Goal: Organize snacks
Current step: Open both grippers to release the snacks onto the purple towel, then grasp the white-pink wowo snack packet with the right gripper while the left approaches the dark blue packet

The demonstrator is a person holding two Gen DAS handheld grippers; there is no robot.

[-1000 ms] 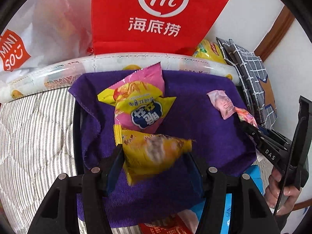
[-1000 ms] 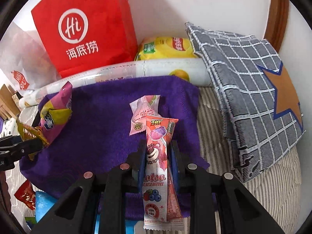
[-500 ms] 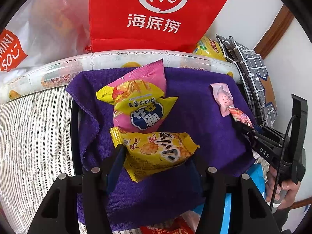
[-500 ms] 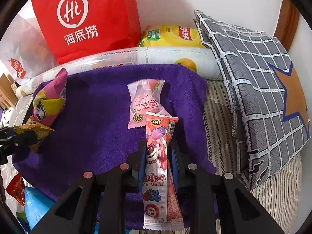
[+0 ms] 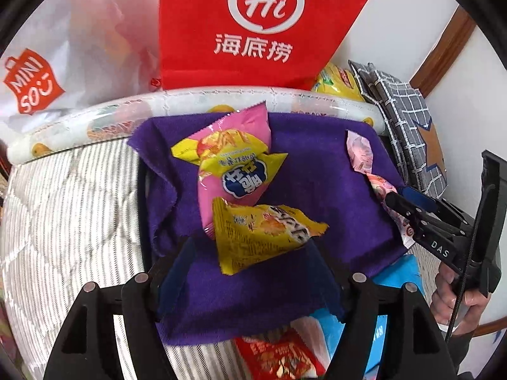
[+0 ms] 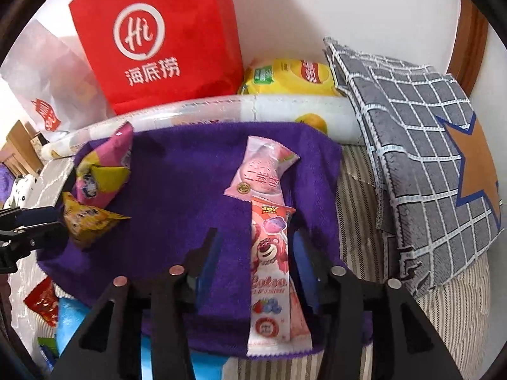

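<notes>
Left tool (image 5: pixel 253 253): jaws spread wide, nothing clamped; seen from the left wrist view.
Yellow snack bag (image 5: pixel 263 237): crinkled, puffy, printed with chips and dark lettering; lies on the purple cloth (image 5: pixel 317 196) between the left tool's fingers, near their tips; whether either finger touches it, cannot tell.
Pink-and-yellow snack bag (image 5: pixel 234 164): larger, lies just beyond the yellow one; the yellow bag overlaps its near end.
Right tool, from the left wrist view (image 5: pixel 402 199): at the cloth's right edge, with the long pink packet (image 5: pixel 383 190) under its tips.
Background: red Hi bag (image 5: pixel 253 28) upright behind the cloth; white Miniso bag (image 5: pixel 63 63) to its left.

Right tool (image 6: pixel 253 269): jaws well apart, gripping nothing; seen from the right wrist view.
Long pink packet (image 6: pixel 269 272): slim, bear cartoon, Toy Story logo, berries near its bottom; lies lengthwise on the cloth between the fingers, closer to the right one.
Pale pink wrapped sweet (image 6: pixel 263 171): just past the long packet's far end, the ends overlapping.
Left tool, from the right wrist view (image 6: pixel 47 224): at the left edge, tips beside the yellow bag.
Side: grey checked cushion (image 6: pixel 412 142) on the striped bed (image 6: pixel 443 326).
</notes>
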